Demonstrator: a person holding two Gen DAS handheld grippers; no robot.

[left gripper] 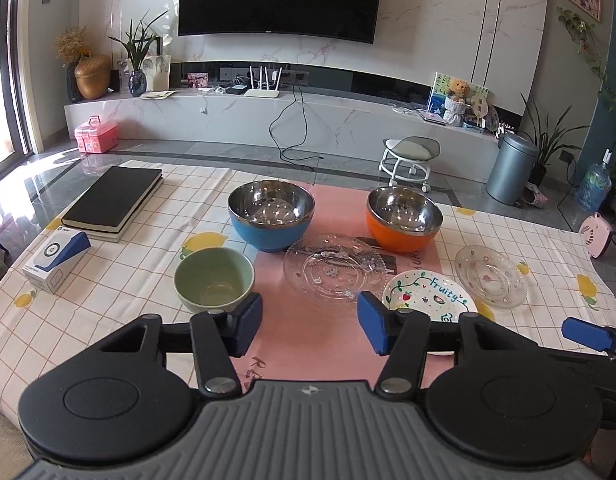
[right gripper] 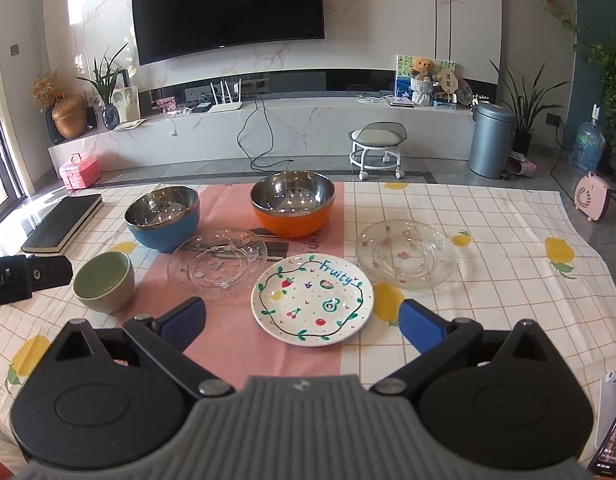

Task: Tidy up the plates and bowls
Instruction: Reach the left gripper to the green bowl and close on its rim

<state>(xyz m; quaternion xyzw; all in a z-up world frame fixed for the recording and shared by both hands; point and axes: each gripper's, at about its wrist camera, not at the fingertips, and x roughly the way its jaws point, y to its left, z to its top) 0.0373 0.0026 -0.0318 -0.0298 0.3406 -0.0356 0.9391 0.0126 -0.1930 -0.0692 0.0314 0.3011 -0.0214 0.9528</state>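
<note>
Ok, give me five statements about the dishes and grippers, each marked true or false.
1. The blue bowl is stacked inside the orange bowl. False: they stand apart.
2. The white plate reads "Fruity". True.
3. The left gripper grips the green bowl. False: nothing is between its open jaws.
4. Two glass plates, one beside the white plate, one further right, are on the table. True.
5. The right gripper is open and holds nothing. True.

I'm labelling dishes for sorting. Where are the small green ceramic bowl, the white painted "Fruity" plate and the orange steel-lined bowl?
Small green ceramic bowl (left gripper: 213, 282): left wrist view, inner wall.
White painted "Fruity" plate (right gripper: 312, 300): right wrist view, plate centre.
Orange steel-lined bowl (right gripper: 293, 220): right wrist view, orange outer wall.
</note>
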